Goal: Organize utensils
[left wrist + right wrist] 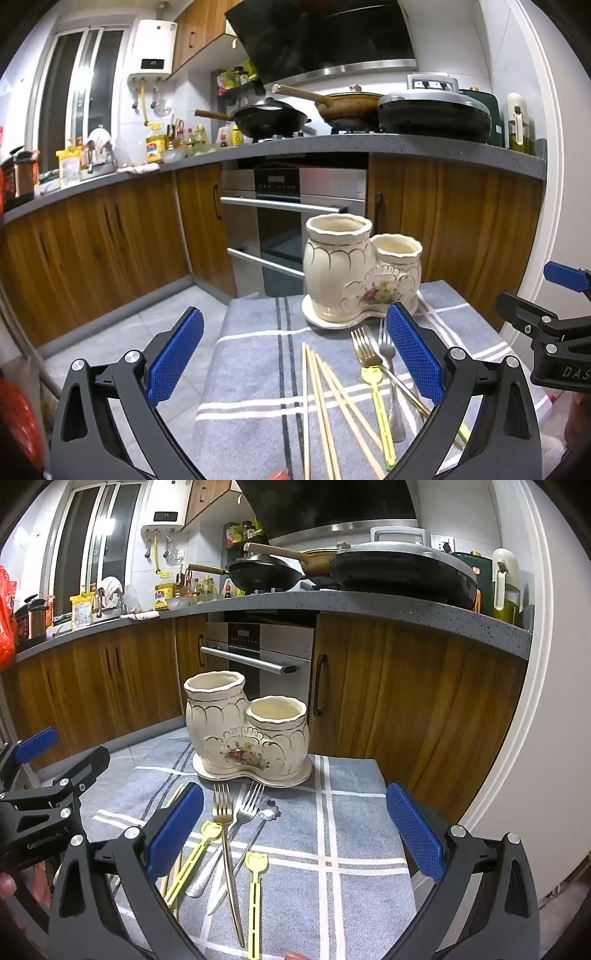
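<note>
A cream ceramic holder (354, 269) (243, 731) with two cups, one tall and one short, stands on its saucer at the far end of a grey checked cloth (255, 373) (351, 853). In front of it lie several wooden chopsticks (321, 402), a gold fork (364, 352) (223, 812), a silver fork (386, 345) (249, 806) and yellow plastic picks (380, 410) (255, 890). My left gripper (295, 328) hangs open above the chopsticks with nothing between its pads. My right gripper (295, 805) is open too, over the forks and bare cloth, holding nothing.
Wooden cabinets and a steel oven (295, 206) stand behind the cloth. The worktop above carries pans (269, 118), bottles and a kettle. Tiled floor (155, 328) lies to the left. The other gripper shows at each view's edge (546, 325) (44, 805).
</note>
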A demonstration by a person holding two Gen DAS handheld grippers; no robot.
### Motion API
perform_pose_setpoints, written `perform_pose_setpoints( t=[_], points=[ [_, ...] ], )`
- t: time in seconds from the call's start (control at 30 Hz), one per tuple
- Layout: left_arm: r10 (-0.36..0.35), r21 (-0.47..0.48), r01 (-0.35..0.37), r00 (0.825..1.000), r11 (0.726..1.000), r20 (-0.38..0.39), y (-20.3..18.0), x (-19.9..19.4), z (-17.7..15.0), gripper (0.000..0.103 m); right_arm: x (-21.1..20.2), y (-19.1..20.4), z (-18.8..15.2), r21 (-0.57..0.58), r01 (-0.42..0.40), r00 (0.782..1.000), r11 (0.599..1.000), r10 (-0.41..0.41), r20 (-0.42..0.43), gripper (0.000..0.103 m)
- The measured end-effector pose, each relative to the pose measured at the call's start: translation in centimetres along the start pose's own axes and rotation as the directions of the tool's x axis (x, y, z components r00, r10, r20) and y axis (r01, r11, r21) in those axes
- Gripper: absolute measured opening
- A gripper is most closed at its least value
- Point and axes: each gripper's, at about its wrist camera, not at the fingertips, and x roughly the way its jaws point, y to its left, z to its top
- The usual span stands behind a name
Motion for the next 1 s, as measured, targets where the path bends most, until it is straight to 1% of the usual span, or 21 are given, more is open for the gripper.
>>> perform_pose_setpoints(
  t=[1.0],
  points=[
    [-0.001, -0.006, 0.001, 1.000, 1.000, -0.004, -0.35, 0.35, -0.14, 0.098, 0.38, -0.39, -0.07, 0.008, 0.006, 1.000, 1.000, -0.006, -0.029, 0.098]
  ],
)
